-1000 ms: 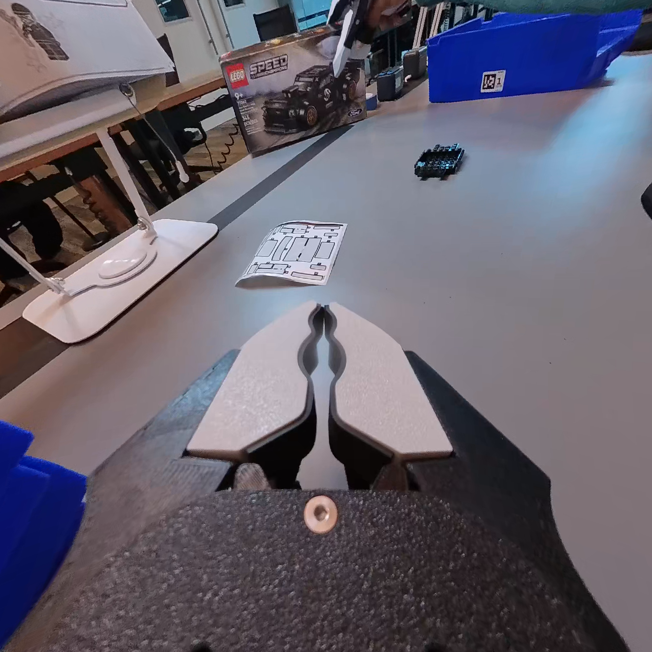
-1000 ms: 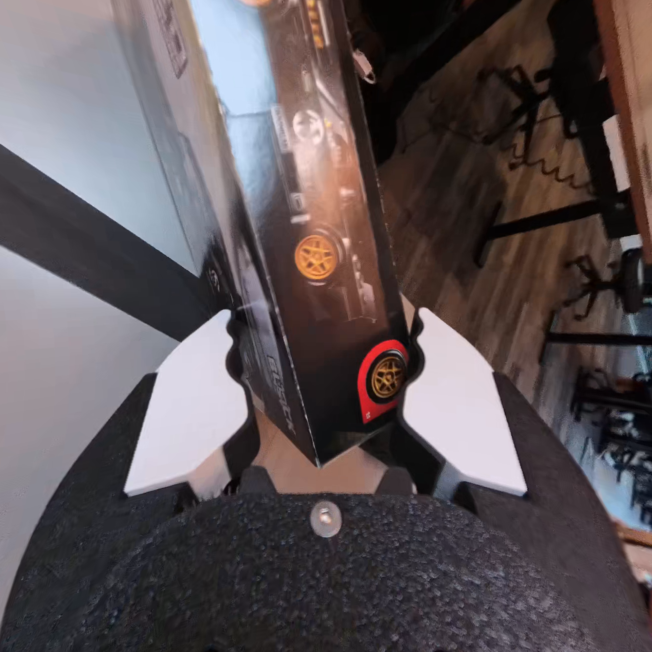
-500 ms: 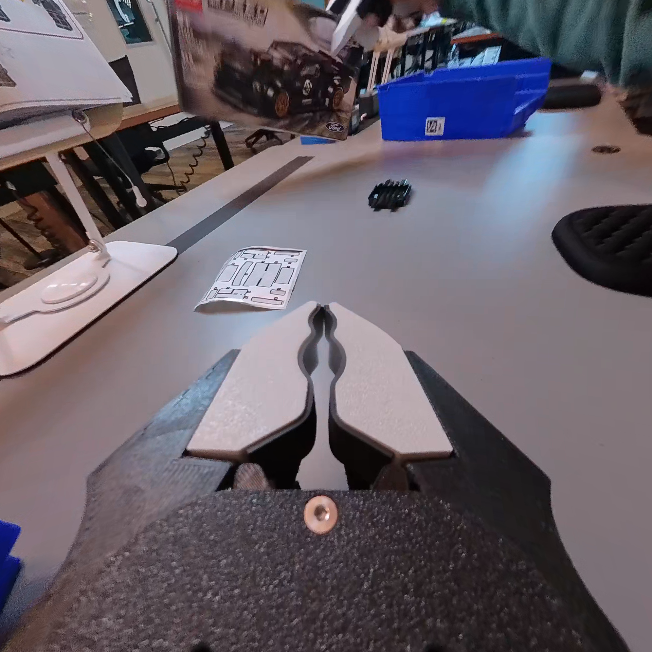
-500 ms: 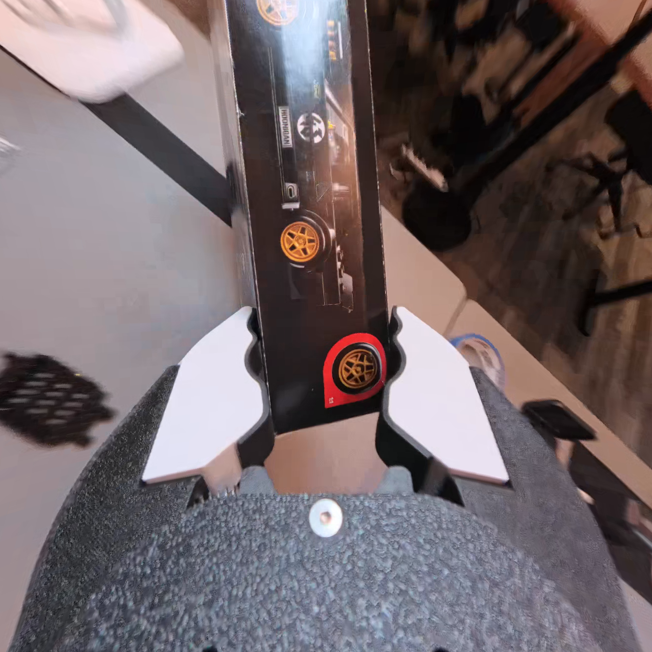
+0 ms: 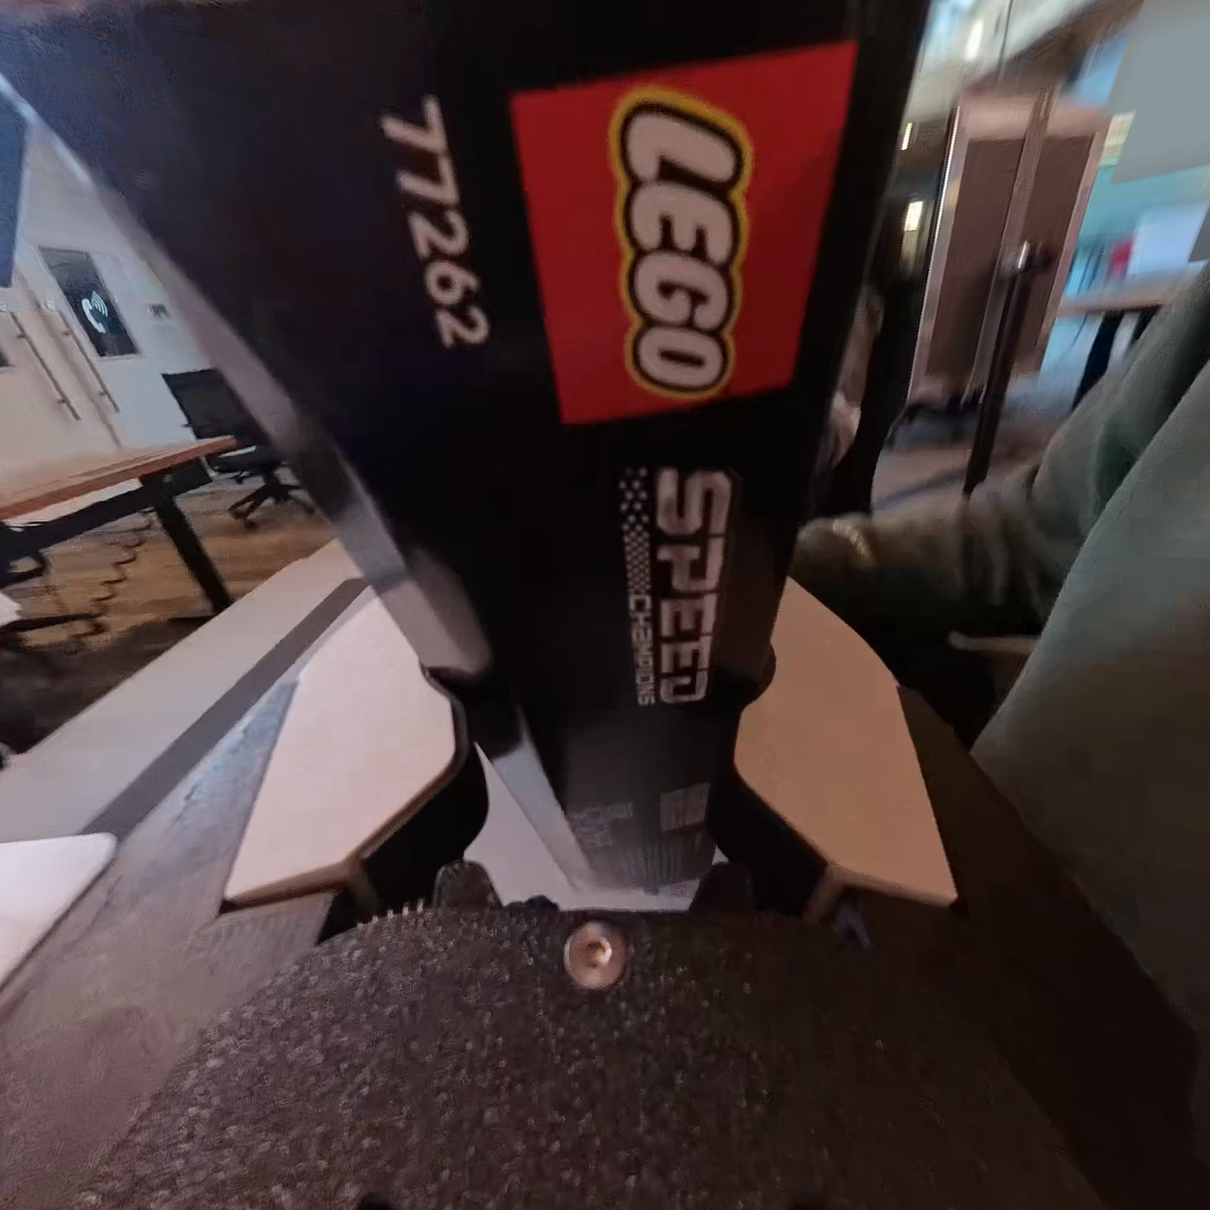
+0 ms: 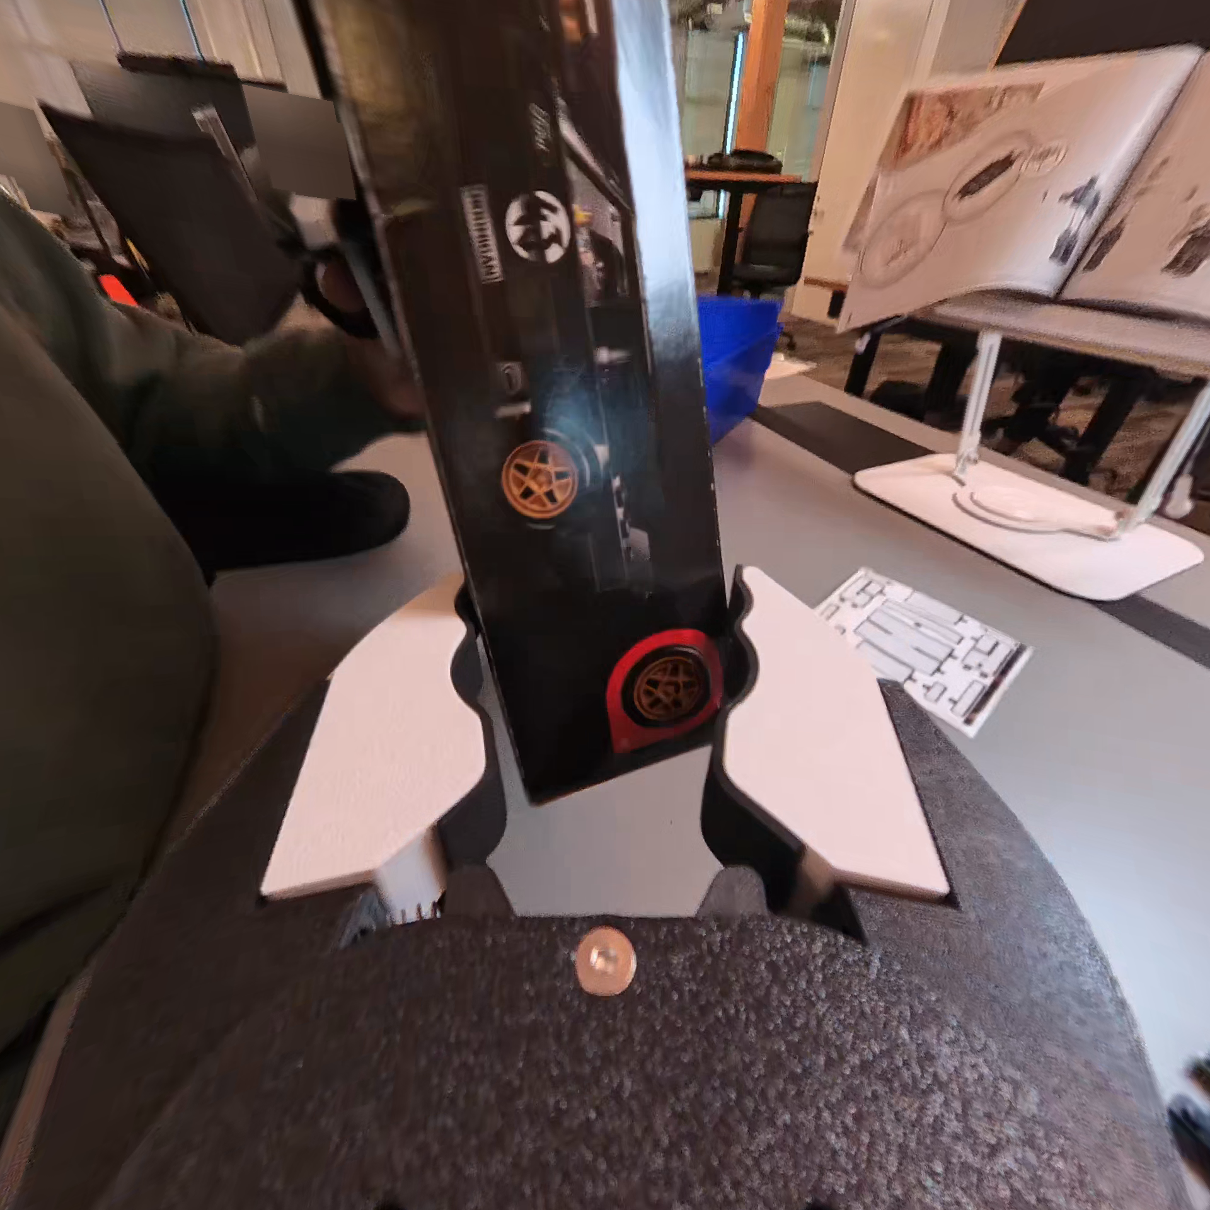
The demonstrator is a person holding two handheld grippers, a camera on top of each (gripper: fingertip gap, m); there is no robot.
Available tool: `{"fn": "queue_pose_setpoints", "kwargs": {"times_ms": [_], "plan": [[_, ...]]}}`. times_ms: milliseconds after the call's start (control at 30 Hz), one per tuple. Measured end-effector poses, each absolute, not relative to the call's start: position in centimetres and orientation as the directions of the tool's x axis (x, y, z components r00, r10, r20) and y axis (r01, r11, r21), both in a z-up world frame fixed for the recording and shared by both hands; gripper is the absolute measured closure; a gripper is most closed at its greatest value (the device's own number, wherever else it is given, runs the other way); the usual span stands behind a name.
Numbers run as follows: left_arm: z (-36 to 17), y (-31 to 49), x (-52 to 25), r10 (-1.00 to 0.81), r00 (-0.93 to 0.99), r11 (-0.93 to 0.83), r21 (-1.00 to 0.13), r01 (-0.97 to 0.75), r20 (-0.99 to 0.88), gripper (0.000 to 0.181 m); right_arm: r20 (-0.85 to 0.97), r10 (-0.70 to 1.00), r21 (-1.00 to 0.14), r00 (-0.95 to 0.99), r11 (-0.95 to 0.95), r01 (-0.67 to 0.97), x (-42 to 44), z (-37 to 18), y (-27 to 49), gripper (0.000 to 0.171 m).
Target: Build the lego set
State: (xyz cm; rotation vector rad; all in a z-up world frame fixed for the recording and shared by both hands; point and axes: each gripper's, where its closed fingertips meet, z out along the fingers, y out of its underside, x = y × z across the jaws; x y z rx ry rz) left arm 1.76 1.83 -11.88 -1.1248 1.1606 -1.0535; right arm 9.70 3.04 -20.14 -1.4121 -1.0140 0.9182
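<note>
The left tongs (image 5: 609, 661) are closed on one end of the black lego box (image 5: 589, 393), whose narrow face with a red logo patch fills the space between their pale fingers (image 5: 347, 753). The right tongs (image 6: 599, 628) grip the opposite end of the box (image 6: 563, 425), holding it upright above the grey tabletop (image 6: 1080, 753). To the right of the box lie a sticker sheet (image 6: 923, 648) and, farther off, a white stand (image 6: 1028, 517) carrying an open instruction booklet (image 6: 1021, 190); a blue bin (image 6: 736, 347) sits behind the box.
</note>
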Motion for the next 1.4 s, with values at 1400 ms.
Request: {"fn": "queue_pose_setpoints", "kwargs": {"times_ms": [1400], "plan": [[-16.8, 3.7, -2.3, -0.669, 0.223, 0.553, -0.675, -0.488, -0.709, 0.105, 0.672, 0.732, -0.491, -0.112, 0.554, 0.672, 0.4, -15.7, 2.2, 0.110]]}}
